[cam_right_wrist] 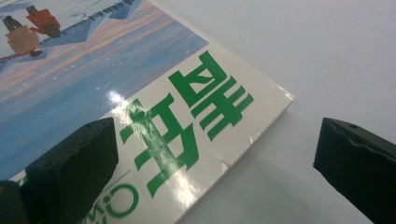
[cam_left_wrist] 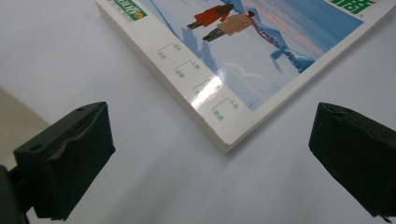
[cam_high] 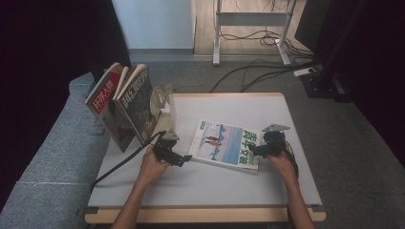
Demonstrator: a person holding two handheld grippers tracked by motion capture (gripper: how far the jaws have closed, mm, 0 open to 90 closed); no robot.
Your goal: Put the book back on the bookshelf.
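A magazine [cam_high: 224, 143] with a blue snowy cover and green characters lies flat on the white table [cam_high: 248, 107]. My left gripper [cam_high: 184, 160] is open just off the magazine's near left corner [cam_left_wrist: 224, 140], with that corner between its wide-spread jaws. My right gripper [cam_high: 255, 150] is open at the magazine's right edge, one jaw over the cover [cam_right_wrist: 177, 126] and the other over bare table. Neither gripper holds anything.
Two books [cam_high: 122, 105] stand leaning in a bookend rack [cam_high: 162, 102] at the table's left back corner. A grey sofa [cam_high: 52, 152] runs along the left. Cables lie on the floor behind the table.
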